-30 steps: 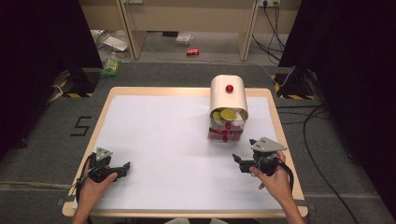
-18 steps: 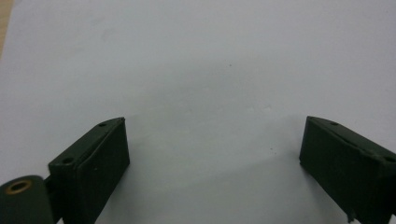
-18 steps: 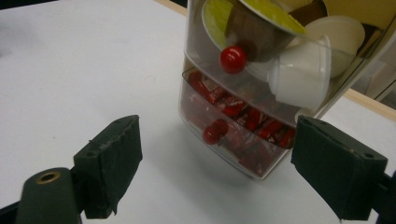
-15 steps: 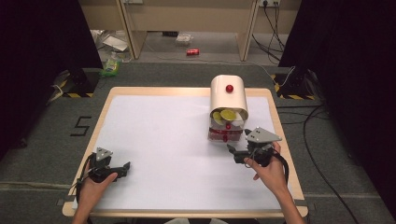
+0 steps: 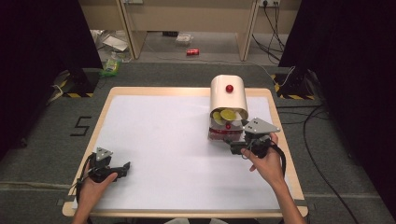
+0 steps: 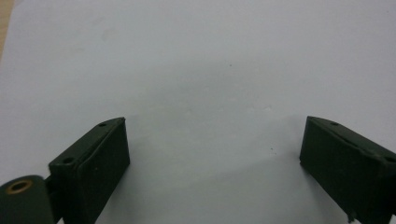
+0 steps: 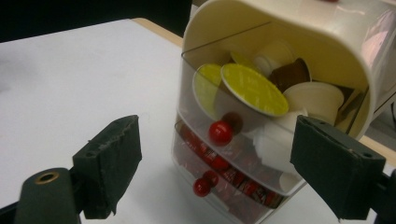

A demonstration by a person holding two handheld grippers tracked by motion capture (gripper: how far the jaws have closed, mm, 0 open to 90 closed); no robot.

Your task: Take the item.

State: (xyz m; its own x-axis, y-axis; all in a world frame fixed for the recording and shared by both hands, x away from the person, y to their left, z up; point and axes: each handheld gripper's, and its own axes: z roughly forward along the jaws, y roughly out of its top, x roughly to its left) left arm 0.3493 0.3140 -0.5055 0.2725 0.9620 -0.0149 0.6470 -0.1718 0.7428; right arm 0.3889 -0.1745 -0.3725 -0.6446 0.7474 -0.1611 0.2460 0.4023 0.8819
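I am aligning the right gripper, jaws wide, on the upper drawer's red knob. Centre the knob before closing. The left gripper is resting wide open.

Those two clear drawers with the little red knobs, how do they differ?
The upper drawer holds round capsules with yellow-green, brown and white tops; the lower drawer holds red-wrapped items. The upper drawer looks taller, the lower shallower. The upper one's red knob looks bigger than the lower one's knob. Both are clear, sit in one cream cabinet and face the open right gripper.
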